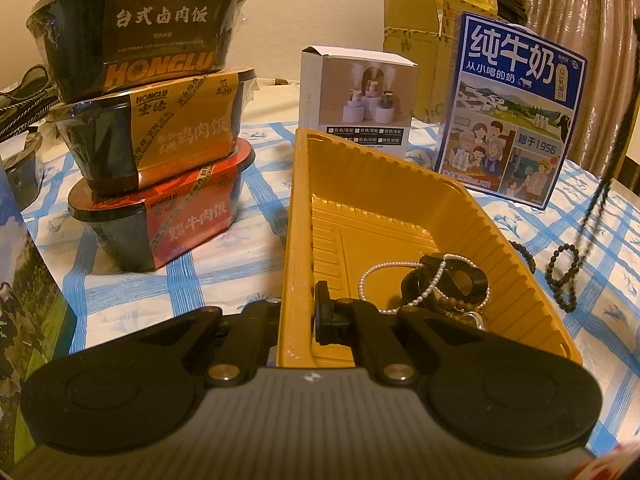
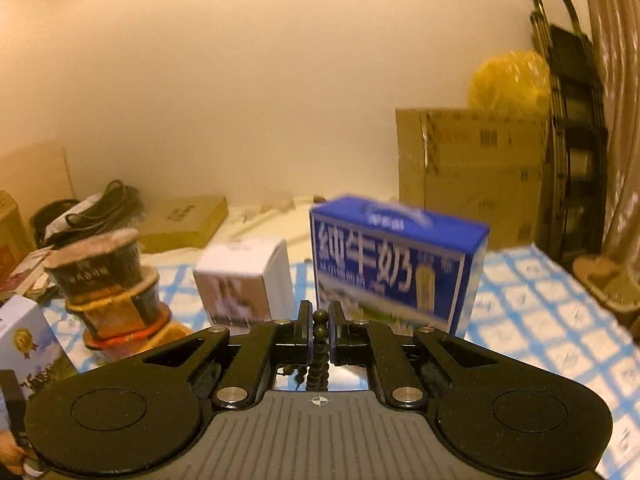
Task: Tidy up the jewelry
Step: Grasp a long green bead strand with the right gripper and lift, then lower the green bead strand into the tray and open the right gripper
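- Two grips are at work: your left gripper (image 1: 298, 312) is clamped on the near-left wall of the yellow tray (image 1: 472, 216), one finger outside and one inside, most likely to keep that light plastic tray from sliding or tipping while pieces go in.
- Your right gripper (image 2: 320, 332) is pinched nearly closed on a dark bead strand (image 2: 320, 340), the beads caught between its pads and the rest hanging below, out of its camera's sight.
- From the left wrist, a strand hangs right of the tray, blurred, its lower loops (image 1: 562, 276) resting on the blue-checked tablecloth (image 1: 600, 300); I judge this to be the one you hold, held high so its length can clear the tray's ribbed wall.
- Inside the tray, at the corner nearest you, sit a white pearl strand (image 1: 400, 272), a black bangle (image 1: 456, 280) and some brown beads (image 1: 452, 304), tangled together in one heap.
- The held strand is small, round, dark and matte; expect it to swing and to pool loosely wherever you lower it.
- Behind the tray stand a blue milk carton (image 1: 516, 108), a white box (image 1: 356, 96) and, to the left, three stacked rice bowls (image 1: 152, 132).
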`<move>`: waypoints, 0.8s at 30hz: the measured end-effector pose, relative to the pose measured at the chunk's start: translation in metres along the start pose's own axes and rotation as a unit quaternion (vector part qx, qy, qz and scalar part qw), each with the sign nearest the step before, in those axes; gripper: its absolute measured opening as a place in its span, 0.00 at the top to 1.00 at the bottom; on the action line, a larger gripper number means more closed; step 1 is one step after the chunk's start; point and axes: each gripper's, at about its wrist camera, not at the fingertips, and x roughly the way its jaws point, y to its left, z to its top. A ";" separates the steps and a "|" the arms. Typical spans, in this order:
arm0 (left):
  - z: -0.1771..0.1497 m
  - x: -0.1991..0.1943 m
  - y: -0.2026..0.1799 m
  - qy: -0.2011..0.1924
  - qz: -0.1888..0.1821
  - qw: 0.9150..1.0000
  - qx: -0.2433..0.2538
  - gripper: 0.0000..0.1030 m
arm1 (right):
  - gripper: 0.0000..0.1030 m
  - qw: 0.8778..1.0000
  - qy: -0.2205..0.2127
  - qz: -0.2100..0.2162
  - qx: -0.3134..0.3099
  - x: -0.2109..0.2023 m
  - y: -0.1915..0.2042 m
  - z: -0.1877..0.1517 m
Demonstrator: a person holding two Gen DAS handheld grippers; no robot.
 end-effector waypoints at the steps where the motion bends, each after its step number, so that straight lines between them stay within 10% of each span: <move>1: 0.000 0.000 0.000 0.000 0.000 1.000 0.001 0.97 | 0.93 1.000 -0.002 0.002 -0.004 -0.006 0.003 0.008; 24: 0.000 0.001 0.001 0.003 -0.001 1.000 -0.004 0.97 | 0.93 0.994 -0.067 0.034 -0.081 -0.064 0.073 0.120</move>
